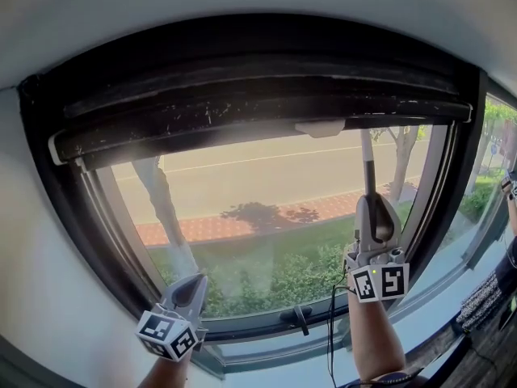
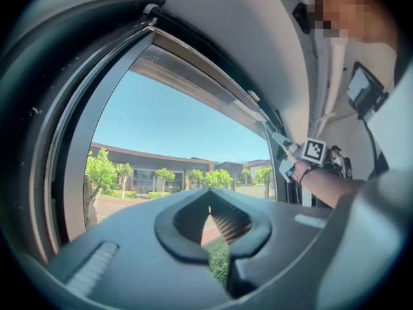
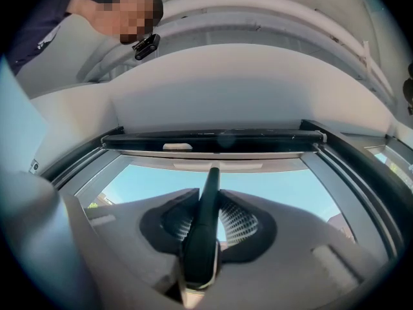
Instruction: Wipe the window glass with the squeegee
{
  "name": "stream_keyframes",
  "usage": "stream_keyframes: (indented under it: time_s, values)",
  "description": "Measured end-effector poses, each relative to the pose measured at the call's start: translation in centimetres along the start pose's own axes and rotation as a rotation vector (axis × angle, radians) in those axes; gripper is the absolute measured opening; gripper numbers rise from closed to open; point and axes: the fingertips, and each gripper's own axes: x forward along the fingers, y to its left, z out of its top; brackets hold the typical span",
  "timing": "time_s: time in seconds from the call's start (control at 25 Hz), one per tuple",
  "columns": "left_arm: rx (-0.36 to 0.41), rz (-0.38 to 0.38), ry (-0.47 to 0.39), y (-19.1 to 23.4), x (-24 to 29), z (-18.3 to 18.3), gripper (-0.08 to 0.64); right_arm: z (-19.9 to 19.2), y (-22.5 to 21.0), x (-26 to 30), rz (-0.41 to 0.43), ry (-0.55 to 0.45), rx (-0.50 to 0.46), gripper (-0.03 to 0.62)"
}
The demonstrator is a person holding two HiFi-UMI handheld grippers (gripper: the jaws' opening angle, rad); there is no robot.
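— What is clamped in the right tongs?
— The squeegee is pinched there by its smooth, dark, rounded handle. Its thin shaft is raised up the window glass to the top edge, under the scuffed black frame.
— And the left tongs?
— They are held low by the glass, with the tips pressed together and nothing gripped.
— What is added by the gripper views?
— Ribbed pads are shown either side of the handle in the right gripper view. A long, low building is seen only in the left gripper view.
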Motion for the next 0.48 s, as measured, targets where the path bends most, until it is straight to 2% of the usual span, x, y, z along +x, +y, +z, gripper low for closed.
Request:
stream_keyframes:
  time_s: [0.48]
  values:
    - [-0.017,0.002,0.026,-1.4,-1.2,-1.4,0.005,-1.7,0.3,-3.3,0.008,0.066,0.016,0.100]
